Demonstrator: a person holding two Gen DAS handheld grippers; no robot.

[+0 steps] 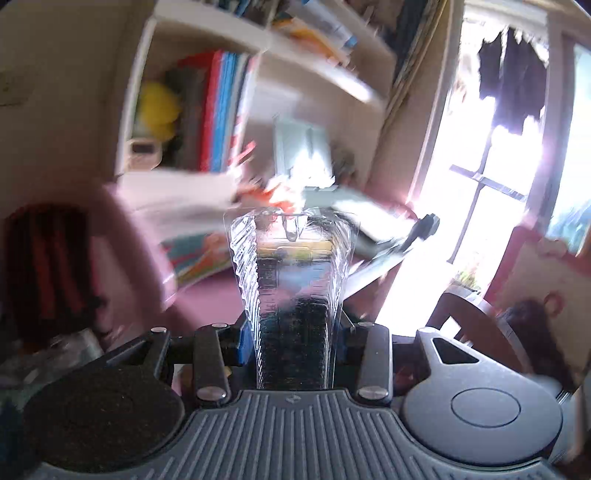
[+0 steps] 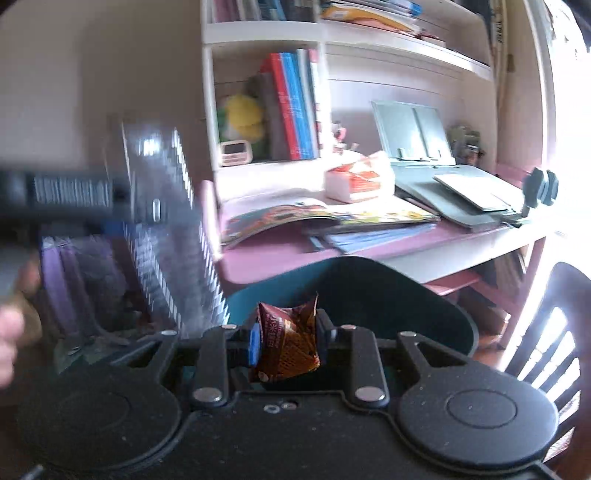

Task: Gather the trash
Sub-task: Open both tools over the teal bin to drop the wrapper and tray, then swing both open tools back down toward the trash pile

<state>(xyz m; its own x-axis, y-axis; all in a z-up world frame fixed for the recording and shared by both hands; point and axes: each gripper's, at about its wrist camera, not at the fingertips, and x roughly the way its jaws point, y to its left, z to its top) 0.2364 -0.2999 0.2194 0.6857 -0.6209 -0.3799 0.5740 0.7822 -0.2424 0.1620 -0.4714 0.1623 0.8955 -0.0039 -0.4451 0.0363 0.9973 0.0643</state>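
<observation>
In the left wrist view, my left gripper [image 1: 293, 332] is shut on a clear ribbed plastic container [image 1: 291, 266], which sticks forward from between its blue pads [image 1: 243, 343]. The right wrist view shows that same container [image 2: 166, 221] blurred at the left, with the left gripper [image 2: 110, 206] holding it. My right gripper [image 2: 290, 345] is shut on a crumpled brown snack wrapper [image 2: 286, 325] pinched between its blue pads [image 2: 255, 343]. Just beyond the wrapper is a dark teal rounded tub or bin [image 2: 369, 291]; I cannot tell which.
A pink desk [image 2: 258, 262] carries an open picture book [image 2: 277, 218], a tissue pack [image 2: 358, 177] and a grey book stand [image 2: 413, 133]. White shelves [image 2: 266, 29] with books rise behind. A dark chair [image 2: 554, 332] stands at the right, a purple bag [image 2: 74, 280] at the left, and a person's hand [image 2: 7, 332] at the edge.
</observation>
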